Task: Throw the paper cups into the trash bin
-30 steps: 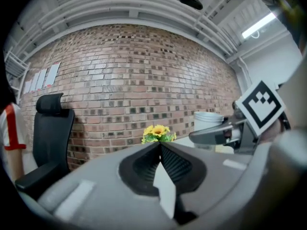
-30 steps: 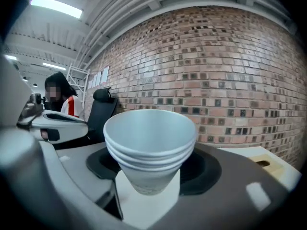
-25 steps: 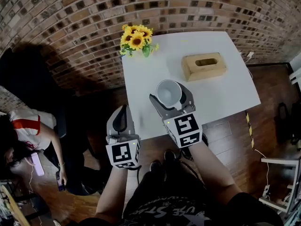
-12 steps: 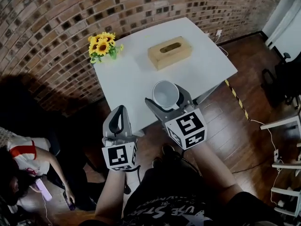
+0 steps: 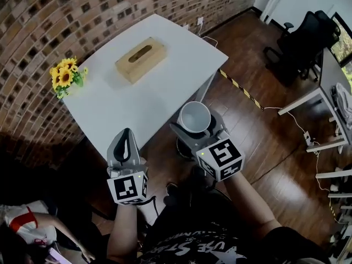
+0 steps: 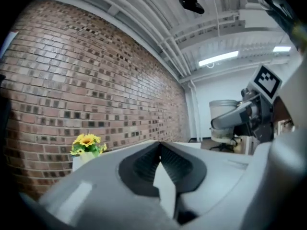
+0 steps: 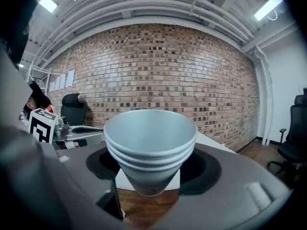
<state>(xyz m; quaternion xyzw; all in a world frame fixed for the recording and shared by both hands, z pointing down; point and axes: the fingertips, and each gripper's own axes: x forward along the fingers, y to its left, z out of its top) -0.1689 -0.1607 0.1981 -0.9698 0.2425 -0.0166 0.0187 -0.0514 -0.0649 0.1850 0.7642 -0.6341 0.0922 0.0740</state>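
Paper cups [image 7: 149, 145] inside right hand-held gripper [image 5: 198, 124]

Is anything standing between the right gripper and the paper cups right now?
Nothing does. The paper cups, nested and upright, sit gripped between the jaws of the right gripper, above the wooden floor just off the white table. No trash bin can be made out for certain in these views.

Left gripper [image 5: 127, 135] closed; right gripper [image 5: 196, 121] clamped, loaded.

White table [image 5: 176, 65], sunflowers [image 5: 66, 76], wooden box [image 5: 140, 59], black chair [image 5: 308, 37]
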